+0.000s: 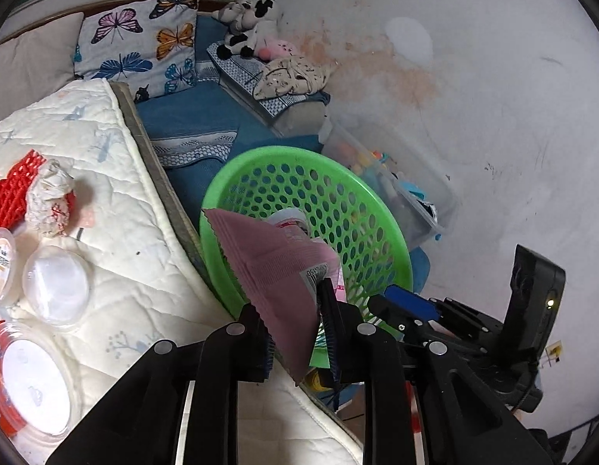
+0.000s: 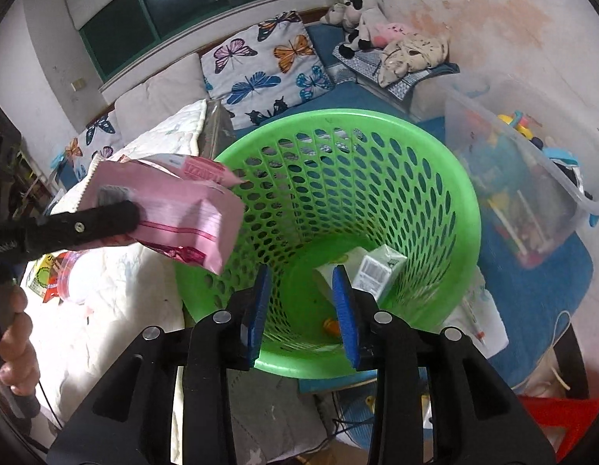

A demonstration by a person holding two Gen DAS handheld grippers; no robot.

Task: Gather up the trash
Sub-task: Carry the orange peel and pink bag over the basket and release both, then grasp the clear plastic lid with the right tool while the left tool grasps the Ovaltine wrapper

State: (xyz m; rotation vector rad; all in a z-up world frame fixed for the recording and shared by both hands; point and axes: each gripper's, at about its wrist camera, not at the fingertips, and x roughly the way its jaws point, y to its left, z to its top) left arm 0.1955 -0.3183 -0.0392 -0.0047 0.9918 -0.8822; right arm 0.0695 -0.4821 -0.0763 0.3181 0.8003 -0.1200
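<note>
Left wrist view: the left tool [image 1: 295,325] is clenched on a pink wrapper [image 1: 272,263], its pads pinching the lower edge, and holds it over the near rim of the green basket [image 1: 229,178], which stands against the edge of the bed [image 1: 117,201]. More trash waits on the bed's quilt: a crumpled tissue [image 1: 49,197], a red foam net [image 1: 9,190] and clear plastic cups [image 1: 55,285] toward the quilt's left edge. The right tool [image 1: 409,302] shows at the basket's far side.

Right wrist view: the right tool [image 2: 301,310] hangs released above the basket's [image 2: 446,178] mouth, blue pads apart with nothing between them. A white carton [image 2: 380,271] and a small orange scrap [image 2: 330,325] lie at the bottom. The left tool [image 2: 121,213] grips the wrapper [image 2: 191,209] at the basket's left rim; a hand [image 2: 16,333] shows at the frame's left edge.

The step in hand appears to be dropping the wrapper. The next move calls for carrying it further over the opening, since it sits near the rim and could slip outside, then parting the pads.
</note>
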